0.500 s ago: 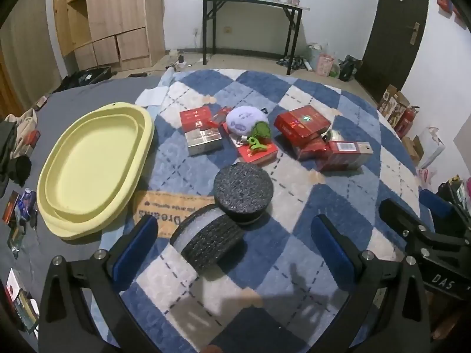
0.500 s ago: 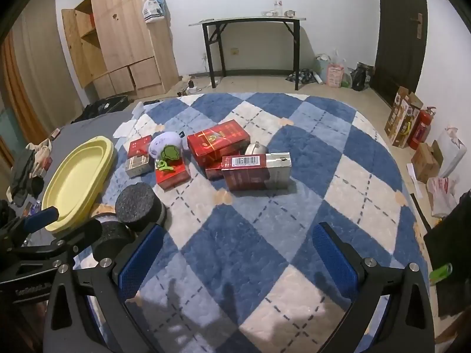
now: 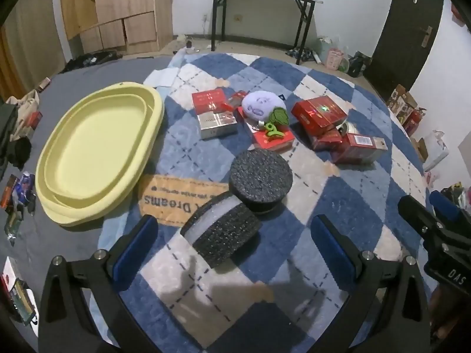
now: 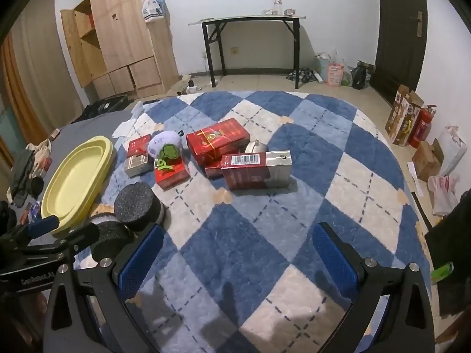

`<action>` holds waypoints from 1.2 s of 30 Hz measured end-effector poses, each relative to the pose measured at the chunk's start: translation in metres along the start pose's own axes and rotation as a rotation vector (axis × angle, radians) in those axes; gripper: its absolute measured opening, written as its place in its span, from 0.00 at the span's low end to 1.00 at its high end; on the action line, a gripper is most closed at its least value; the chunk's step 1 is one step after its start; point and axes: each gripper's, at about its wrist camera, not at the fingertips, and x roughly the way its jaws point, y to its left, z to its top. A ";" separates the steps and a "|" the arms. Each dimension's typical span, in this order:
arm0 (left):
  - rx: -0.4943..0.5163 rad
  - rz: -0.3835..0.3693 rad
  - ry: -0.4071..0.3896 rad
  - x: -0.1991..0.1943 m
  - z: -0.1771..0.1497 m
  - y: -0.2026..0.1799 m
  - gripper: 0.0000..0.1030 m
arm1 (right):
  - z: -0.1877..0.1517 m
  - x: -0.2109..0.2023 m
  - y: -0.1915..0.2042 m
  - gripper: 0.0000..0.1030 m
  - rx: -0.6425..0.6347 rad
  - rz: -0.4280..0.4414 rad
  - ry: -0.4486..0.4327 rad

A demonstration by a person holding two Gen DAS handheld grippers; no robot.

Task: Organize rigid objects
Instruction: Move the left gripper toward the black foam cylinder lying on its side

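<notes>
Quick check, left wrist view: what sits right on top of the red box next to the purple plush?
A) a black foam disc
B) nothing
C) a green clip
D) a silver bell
C: the green clip lies on the red box just in front of the purple plush; the black foam disc rests on the rug nearer the camera.

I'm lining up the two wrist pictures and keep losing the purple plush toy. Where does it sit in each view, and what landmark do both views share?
Left wrist view: the purple plush toy lies above centre, on a red box, between the other red boxes.
Right wrist view: the purple plush toy lies left of centre, just right of the yellow tub.
Shared landmark: the yellow tub, left of the toy in both.
</notes>
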 end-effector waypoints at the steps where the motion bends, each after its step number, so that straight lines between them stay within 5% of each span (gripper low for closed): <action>1: 0.002 0.002 -0.001 0.001 0.000 -0.001 1.00 | 0.006 0.001 -0.008 1.00 0.003 0.008 0.011; 31: 0.024 -0.011 -0.064 -0.006 -0.001 -0.007 1.00 | 0.006 0.008 -0.009 1.00 0.008 0.008 0.028; 36: -0.015 -0.046 -0.024 -0.002 -0.001 -0.002 1.00 | 0.006 0.008 -0.009 1.00 0.006 0.009 0.028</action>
